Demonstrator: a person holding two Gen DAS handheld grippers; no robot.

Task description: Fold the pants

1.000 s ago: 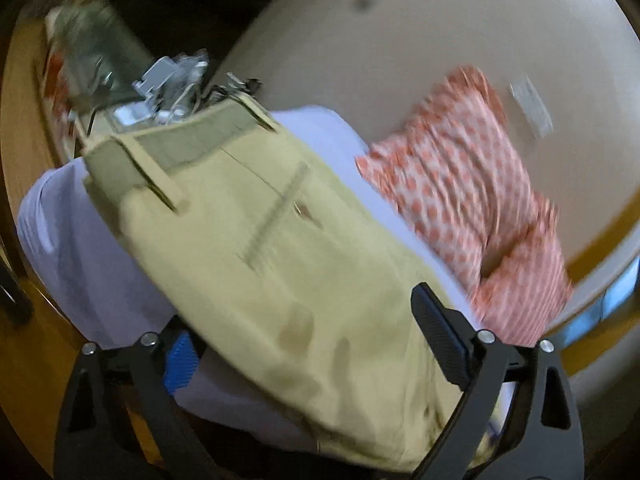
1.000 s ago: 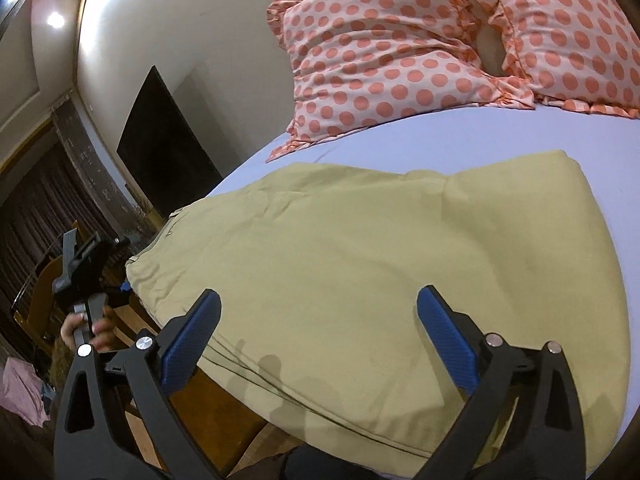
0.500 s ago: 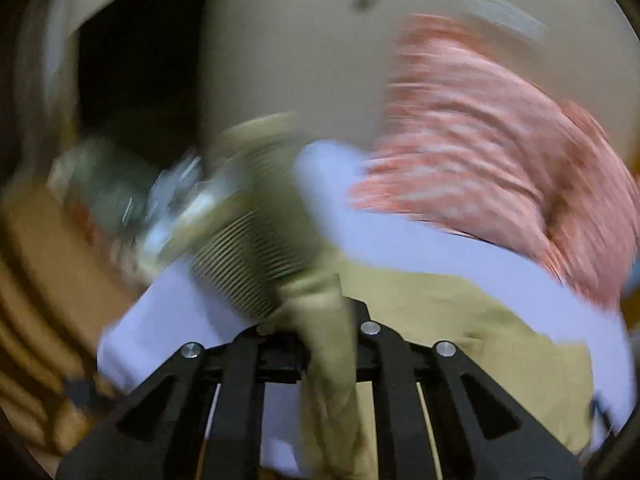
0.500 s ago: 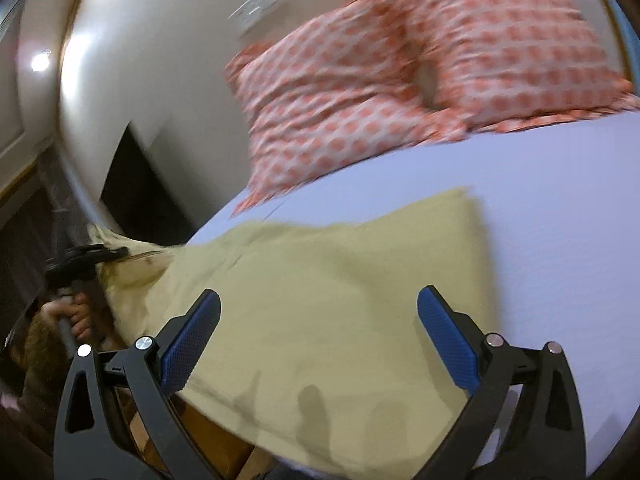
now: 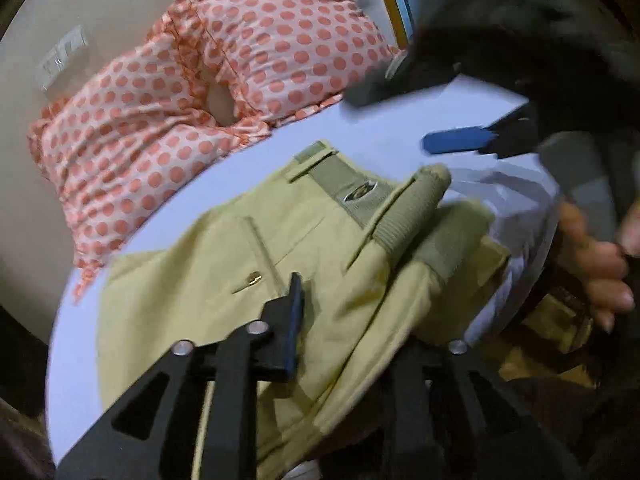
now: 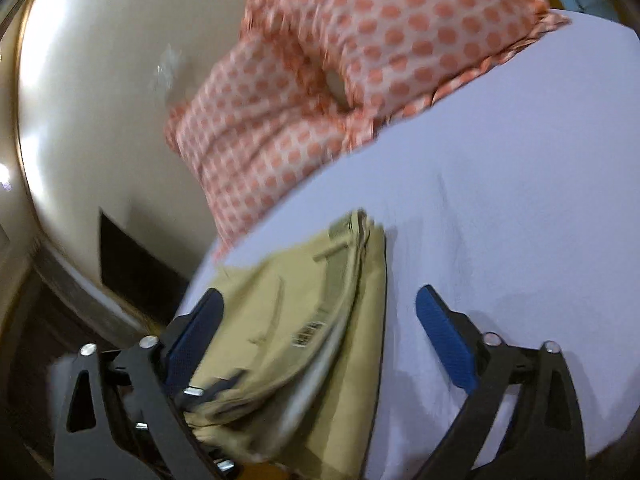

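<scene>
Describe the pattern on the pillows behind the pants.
White with coral-orange polka dots; the pillows show sharpest in the left wrist view.

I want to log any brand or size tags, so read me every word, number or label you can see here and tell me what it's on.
Nothing can be read.
Label inside the waistband of the pants: dark print at, too blurred to read.
Metal button on the waistband: a mark on it, too small to read.
Wall plate behind the pillows: no readable text.
</scene>
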